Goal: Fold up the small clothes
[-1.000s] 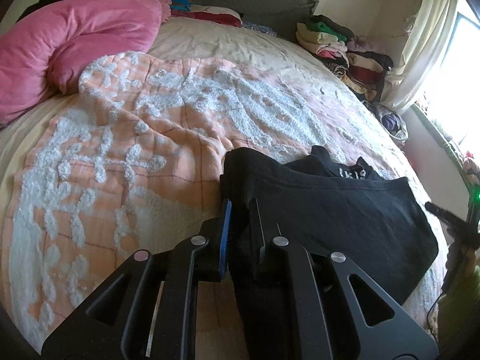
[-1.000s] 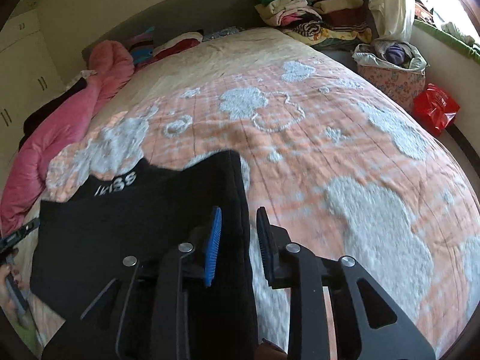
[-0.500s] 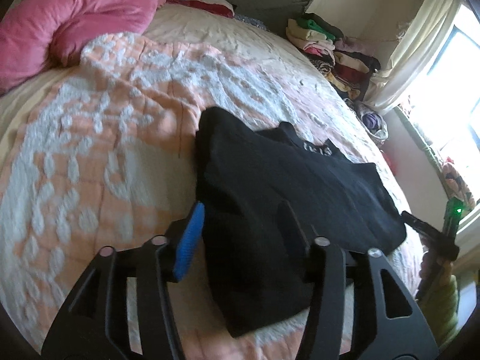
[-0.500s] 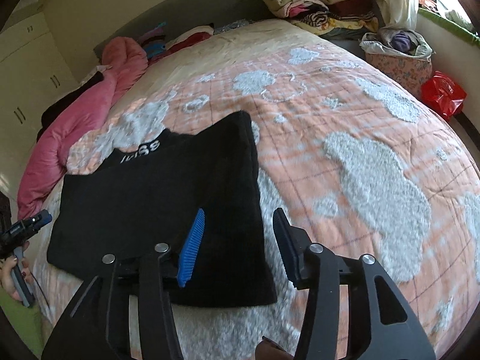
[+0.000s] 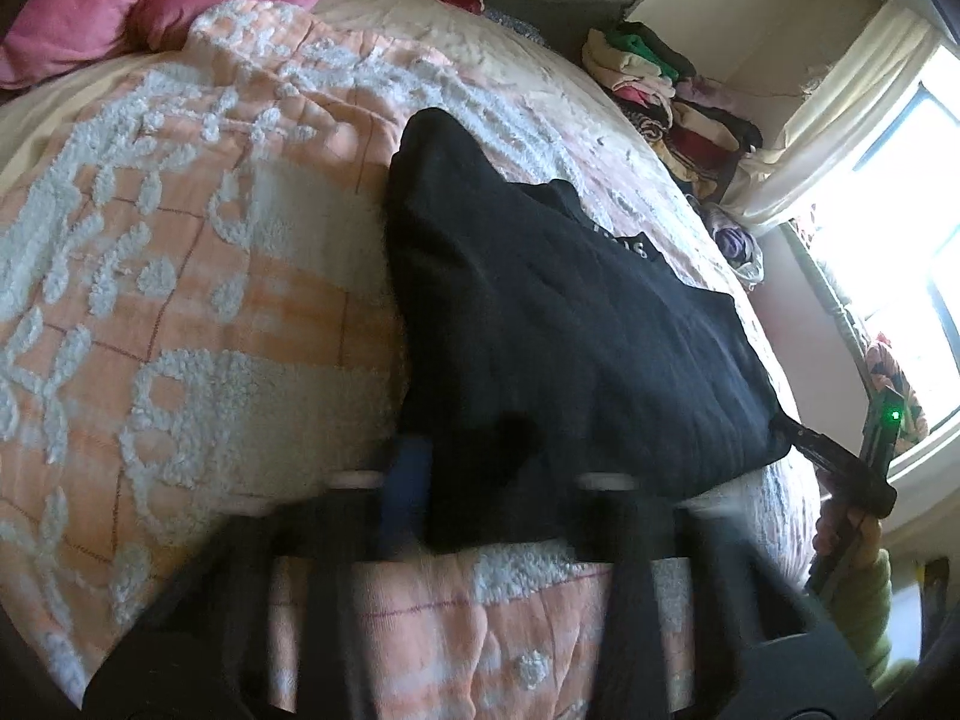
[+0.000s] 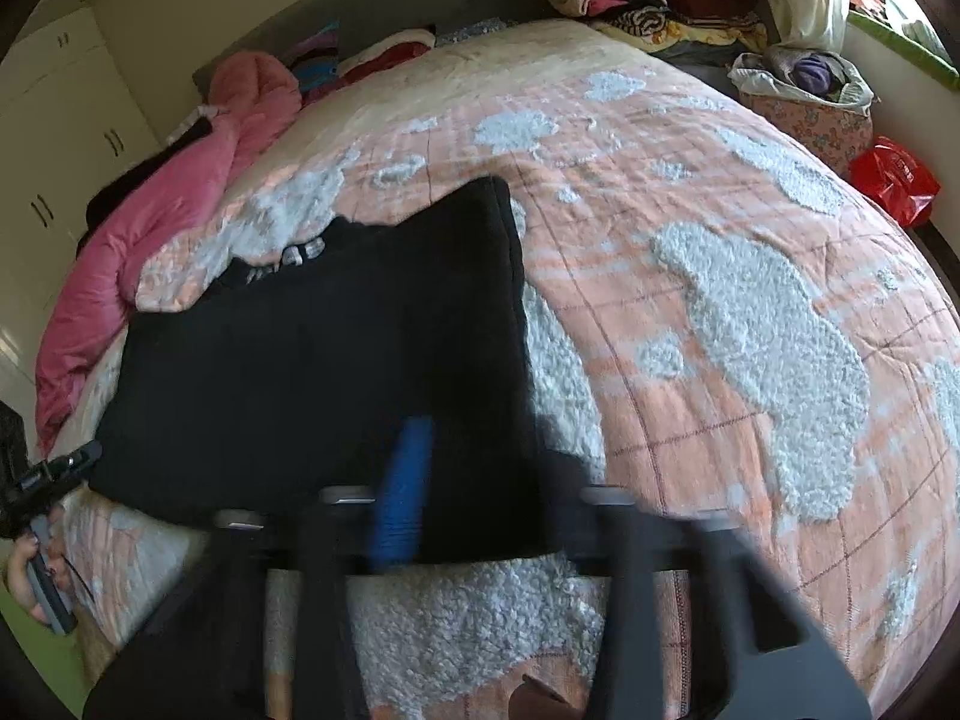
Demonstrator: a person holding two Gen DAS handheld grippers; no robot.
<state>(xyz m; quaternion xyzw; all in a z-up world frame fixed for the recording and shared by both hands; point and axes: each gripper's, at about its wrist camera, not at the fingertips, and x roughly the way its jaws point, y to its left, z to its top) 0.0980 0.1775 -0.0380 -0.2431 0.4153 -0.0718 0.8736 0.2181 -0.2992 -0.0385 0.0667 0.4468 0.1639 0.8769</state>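
Left gripper [image 5: 480, 480] jaws closing w/ the black top's [image 5: 570, 324] near hem between them, blurry tho. Right gripper [image 6: 486, 480] same, jaws closing over its hem corner. Top lies flat on the bed [image 6: 750, 300], just ahead of both. Risk imo: pinching quilt too, or only one layer, so fold drags crooked.

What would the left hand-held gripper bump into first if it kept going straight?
Probably the black garment: the left hand-held gripper, jaws closing, already has its near edge between them; the quilt lies just beneath.
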